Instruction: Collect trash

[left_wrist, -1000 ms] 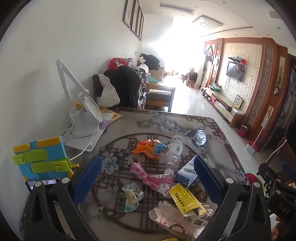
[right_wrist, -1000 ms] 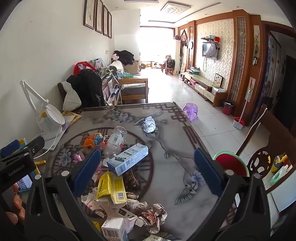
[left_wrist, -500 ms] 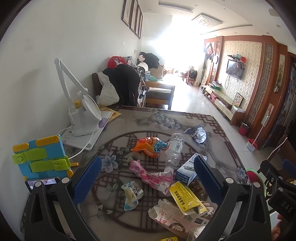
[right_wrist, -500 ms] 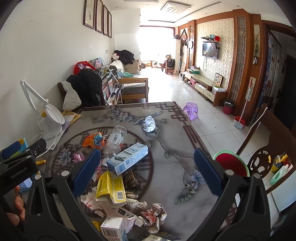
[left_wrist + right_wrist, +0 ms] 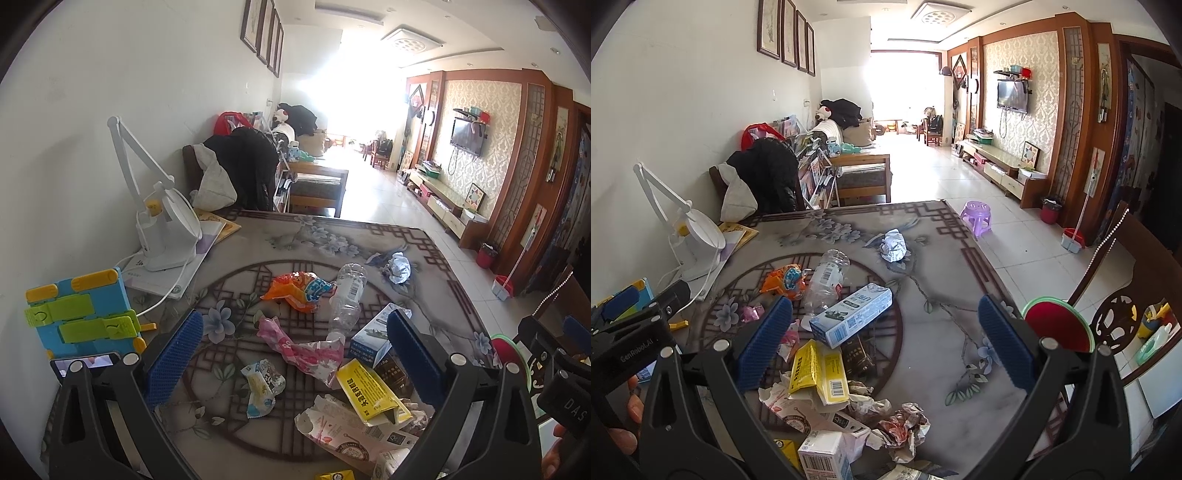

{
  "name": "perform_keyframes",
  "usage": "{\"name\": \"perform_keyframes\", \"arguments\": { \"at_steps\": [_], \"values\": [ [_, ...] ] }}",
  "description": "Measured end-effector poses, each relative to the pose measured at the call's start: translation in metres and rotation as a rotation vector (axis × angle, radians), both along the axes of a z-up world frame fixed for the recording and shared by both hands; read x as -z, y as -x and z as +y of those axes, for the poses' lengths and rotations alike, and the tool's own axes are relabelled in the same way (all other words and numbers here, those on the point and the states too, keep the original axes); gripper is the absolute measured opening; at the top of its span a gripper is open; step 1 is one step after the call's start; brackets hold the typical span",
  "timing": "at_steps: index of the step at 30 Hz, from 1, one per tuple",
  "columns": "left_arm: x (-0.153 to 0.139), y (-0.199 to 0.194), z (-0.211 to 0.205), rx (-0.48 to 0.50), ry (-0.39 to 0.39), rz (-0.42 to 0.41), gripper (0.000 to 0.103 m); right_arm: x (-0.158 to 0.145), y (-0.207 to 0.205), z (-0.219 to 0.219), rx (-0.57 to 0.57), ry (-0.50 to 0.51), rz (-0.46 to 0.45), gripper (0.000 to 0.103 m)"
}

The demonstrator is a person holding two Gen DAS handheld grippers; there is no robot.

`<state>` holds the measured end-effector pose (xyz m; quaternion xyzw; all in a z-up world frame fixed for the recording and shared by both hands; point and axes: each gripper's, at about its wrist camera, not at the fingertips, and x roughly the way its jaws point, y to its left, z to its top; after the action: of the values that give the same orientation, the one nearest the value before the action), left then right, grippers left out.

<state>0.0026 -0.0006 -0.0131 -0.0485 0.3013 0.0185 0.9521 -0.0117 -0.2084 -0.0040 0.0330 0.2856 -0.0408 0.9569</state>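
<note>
Trash lies scattered on the patterned table [image 5: 332,236]: an orange snack wrapper [image 5: 297,290], a crushed clear bottle [image 5: 347,299], a pink wrapper [image 5: 303,349], a yellow carton [image 5: 369,391], a blue-white box [image 5: 851,314] and a crumpled foil ball [image 5: 894,245]. My left gripper [image 5: 291,363] hovers open above the pink wrapper, holding nothing. My right gripper [image 5: 884,341] stands open over the yellow carton [image 5: 818,373] and blue-white box, also empty. Crumpled paper [image 5: 905,424] lies near the table's front.
A white desk lamp [image 5: 162,229] and a blue-green phone stand [image 5: 79,314] sit at the table's left by the wall. A red bin with a green rim [image 5: 1058,323] stands right of the table beside a wooden chair [image 5: 1115,295]. A purple stool [image 5: 977,218] is on the floor beyond.
Both grippers have drifted slightly; the left view has shifted a little toward the table's middle. Both stay open and no trash has moved.
</note>
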Motion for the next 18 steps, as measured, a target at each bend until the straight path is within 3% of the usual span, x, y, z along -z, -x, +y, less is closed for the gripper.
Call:
{"name": "perform_keyframes", "arguments": {
  "at_steps": [18],
  "values": [
    [0.0017, 0.0003, -0.0012, -0.001, -0.001, 0.002, 0.095, 0.0006, 0.003, -0.0008, -0.006, 0.001, 0.006, 0.1]
  ]
}}
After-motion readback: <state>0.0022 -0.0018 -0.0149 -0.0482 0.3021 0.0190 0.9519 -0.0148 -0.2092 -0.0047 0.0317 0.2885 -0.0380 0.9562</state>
